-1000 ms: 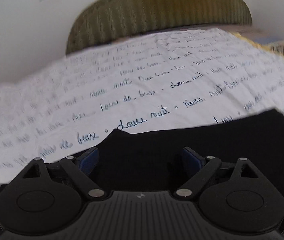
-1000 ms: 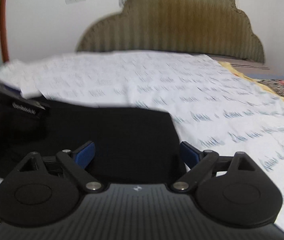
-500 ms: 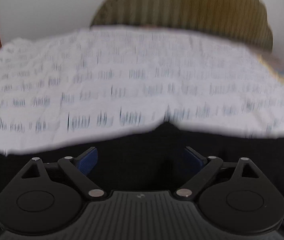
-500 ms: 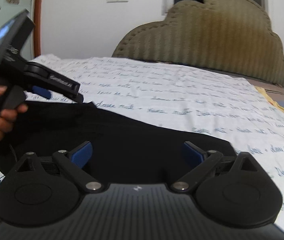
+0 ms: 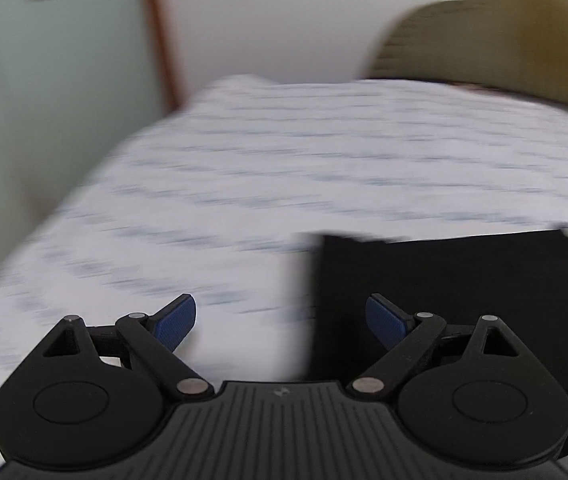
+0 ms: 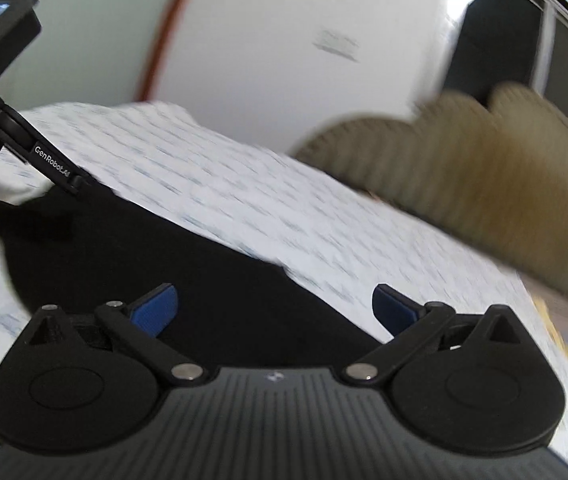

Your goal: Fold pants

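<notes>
The black pants (image 5: 455, 280) lie flat on the white bedsheet with blue handwriting print (image 5: 323, 160). In the left wrist view they fill the lower right, their left edge running between my fingers. My left gripper (image 5: 281, 318) is open and empty above that edge. In the right wrist view the pants (image 6: 188, 268) spread under my right gripper (image 6: 274, 308), which is open and empty. The left gripper (image 6: 54, 166) shows there too at the pants' far left end. Both views are motion-blurred.
An olive ribbed headboard (image 6: 483, 168) stands at the far end of the bed. A white wall and an orange-brown door frame (image 5: 164, 40) are behind. The bed's left edge (image 5: 64, 200) drops off beside a pale green panel.
Both grippers have swung left. The left one moved from over the middle of the pants to their left edge. The right view has tilted. Both stay open.
</notes>
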Demonstrator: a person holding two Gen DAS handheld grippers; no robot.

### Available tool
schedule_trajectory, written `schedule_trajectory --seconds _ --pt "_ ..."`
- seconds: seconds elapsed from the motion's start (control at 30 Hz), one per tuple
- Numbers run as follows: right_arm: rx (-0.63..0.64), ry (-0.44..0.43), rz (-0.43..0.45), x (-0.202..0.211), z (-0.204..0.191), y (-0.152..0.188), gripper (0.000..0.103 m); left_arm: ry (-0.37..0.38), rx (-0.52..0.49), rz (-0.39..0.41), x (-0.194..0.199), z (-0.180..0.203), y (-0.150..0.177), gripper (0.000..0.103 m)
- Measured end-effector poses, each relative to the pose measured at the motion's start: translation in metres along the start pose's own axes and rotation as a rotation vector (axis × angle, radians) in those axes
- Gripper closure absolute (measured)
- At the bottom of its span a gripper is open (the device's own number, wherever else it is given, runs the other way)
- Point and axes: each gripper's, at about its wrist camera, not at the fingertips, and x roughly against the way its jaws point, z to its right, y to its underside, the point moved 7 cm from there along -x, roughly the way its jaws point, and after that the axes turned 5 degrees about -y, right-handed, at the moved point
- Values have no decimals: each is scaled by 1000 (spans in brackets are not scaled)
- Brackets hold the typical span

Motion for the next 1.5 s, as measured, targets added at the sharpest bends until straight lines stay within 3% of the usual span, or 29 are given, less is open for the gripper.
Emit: schedule_trajectory --seconds 0.07,0.2,0.3,0.47,0.57,0.67,0.83,0.9,0.97,1.0,1.03,1.1,1.27,1.5 --pt "52 -70 36 -2 -33 -15 0 -89 17 -16 0 -41 9 10" --pt "213 -172 82 -13 -99 -29 4 -130 49 -30 3 -86 24 6" --pt "354 -211 85 -5 -163 -30 9 -37 45 -61 3 -80 30 4" --pt "539 -213 73 -28 -209 -19 17 156 73 -137 2 -48 38 4" --pt "667 -142 68 -40 -224 -12 17 159 91 -177 -2 -36 42 4" --pt "722 -139 54 -46 -232 -9 21 156 121 -220 -6 -37 47 4" --pt "796 -98 96 -54 -244 -10 26 249 321 -306 -13 -58 51 4" --pt "822 -86 112 -61 -247 -12 40 307 364 -343 -15 -56 54 4" --pt "875 -82 109 -70 -254 -7 86 347 378 -363 -15 -50 55 4" --pt "902 -86 104 -74 -258 -2 93 362 390 -368 -16 -47 56 4" --pt "915 -88 103 -76 -260 2 93 375 405 -376 -16 -44 56 4" --pt "863 -112 110 -74 -258 2 93 395 444 -397 -20 -38 56 3" --pt "521 -277 49 -71 -226 -26 95 456 538 -430 -24 -27 50 0" --pt "282 -380 13 -66 -199 -39 95 541 650 -494 -26 -34 55 0"
